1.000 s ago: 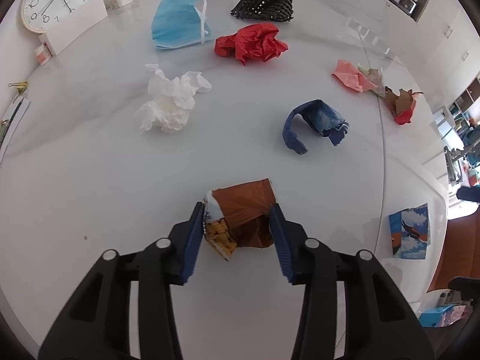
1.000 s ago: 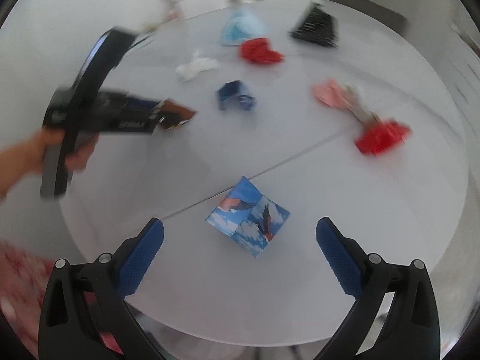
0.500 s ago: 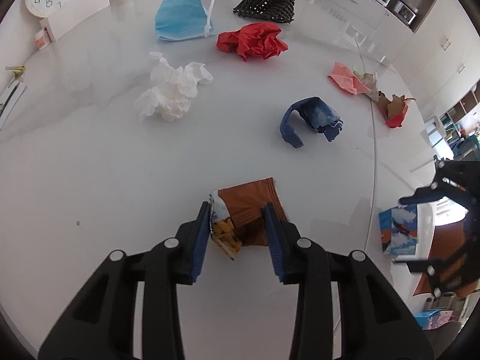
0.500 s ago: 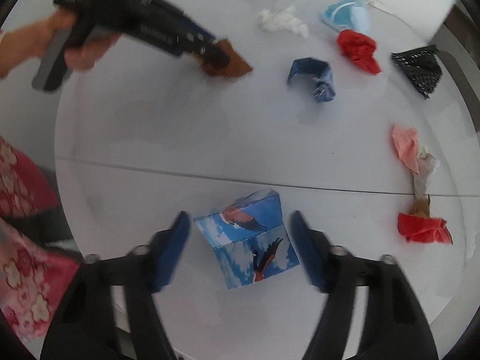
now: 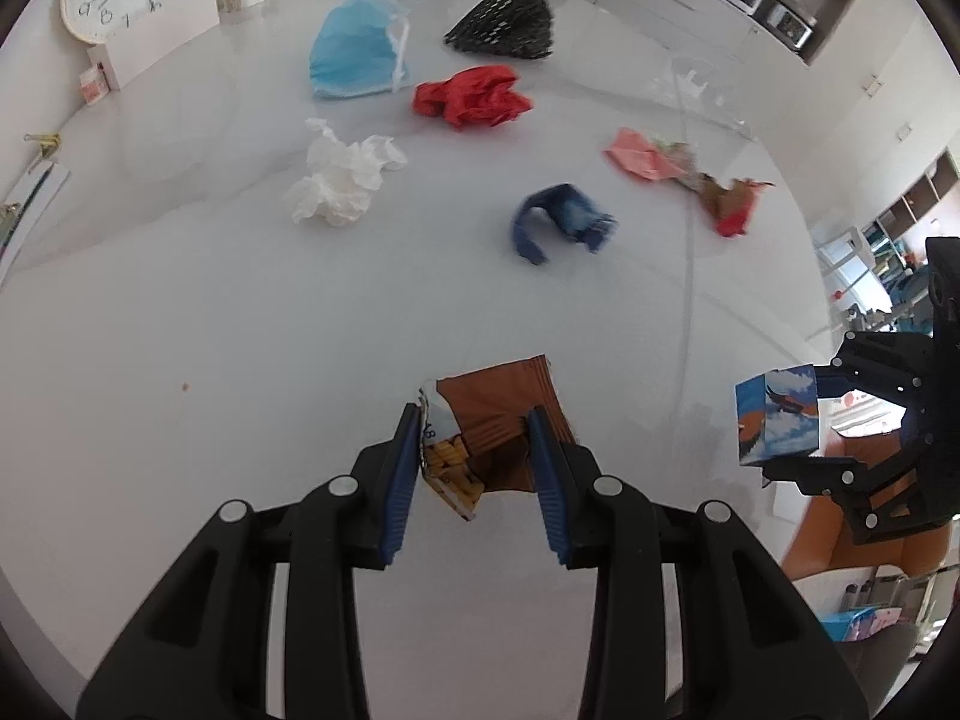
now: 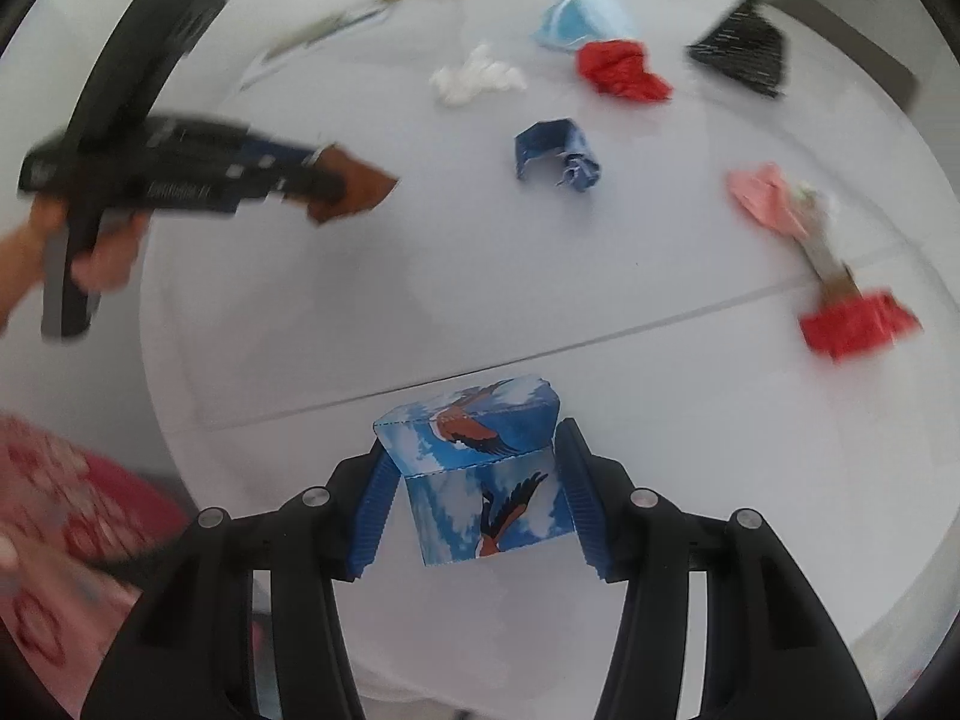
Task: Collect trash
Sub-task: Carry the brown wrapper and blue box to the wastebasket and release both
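Gripping two pieces of trash at once, the person has the brown wrapper (image 5: 498,420) clamped in the left gripper (image 5: 474,468) and the blue bird-print paper box (image 6: 480,480) in the right gripper (image 6: 474,498), whose jaws have just been closing and now press its sides. Both sit near the table's (image 5: 180,312) near edge, the box at its right side. Lifting straight and steadily should keep the soft box from buckling or slipping. Still spread toward the far edge are the white tissue (image 5: 342,180), blue mask (image 5: 354,54), red paper (image 5: 474,96) and blue scrap (image 5: 558,222).
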Motion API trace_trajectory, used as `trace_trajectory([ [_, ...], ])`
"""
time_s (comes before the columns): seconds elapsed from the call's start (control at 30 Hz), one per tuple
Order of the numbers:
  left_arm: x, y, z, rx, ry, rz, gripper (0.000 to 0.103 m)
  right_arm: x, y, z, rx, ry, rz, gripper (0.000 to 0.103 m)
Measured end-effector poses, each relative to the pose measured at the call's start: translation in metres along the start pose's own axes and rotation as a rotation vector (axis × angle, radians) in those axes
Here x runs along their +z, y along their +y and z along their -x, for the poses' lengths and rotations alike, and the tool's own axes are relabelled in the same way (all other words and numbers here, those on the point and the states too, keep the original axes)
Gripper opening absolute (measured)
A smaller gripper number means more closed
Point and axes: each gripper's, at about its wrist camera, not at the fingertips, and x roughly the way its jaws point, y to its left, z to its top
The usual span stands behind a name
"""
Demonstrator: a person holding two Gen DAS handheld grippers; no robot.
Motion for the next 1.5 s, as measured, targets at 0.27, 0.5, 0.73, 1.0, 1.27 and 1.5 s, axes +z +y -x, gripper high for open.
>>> trace_trajectory([
  [0.27,-0.038,-0.046,0.057,0.002,-0.022,-0.058,0.036,-0.057,0.04,0.072,-0.048,-0.145,-0.246,0.053],
  [0.5,-0.104,-0.108,0.106,-0.036,-0.005,-0.127,0.036,-0.125,0.082,0.125,-0.04,-0.184,-0.311,0.053],
  [0.73,-0.177,-0.165,0.114,-0.078,0.055,-0.18,0.037,-0.179,0.109,0.14,-0.012,-0.167,-0.294,0.053],
  [1.0,-0.221,-0.199,0.109,-0.077,0.092,-0.201,0.037,-0.211,0.128,0.143,0.004,-0.148,-0.257,0.053],
  [1.27,-0.235,-0.207,0.109,-0.046,0.108,-0.206,0.067,-0.223,0.127,0.148,-0.003,-0.17,-0.267,0.054],
  [1.5,-0.235,-0.209,0.117,-0.017,0.08,-0.183,0.078,-0.227,0.126,0.148,0.004,-0.172,-0.263,0.054],
])
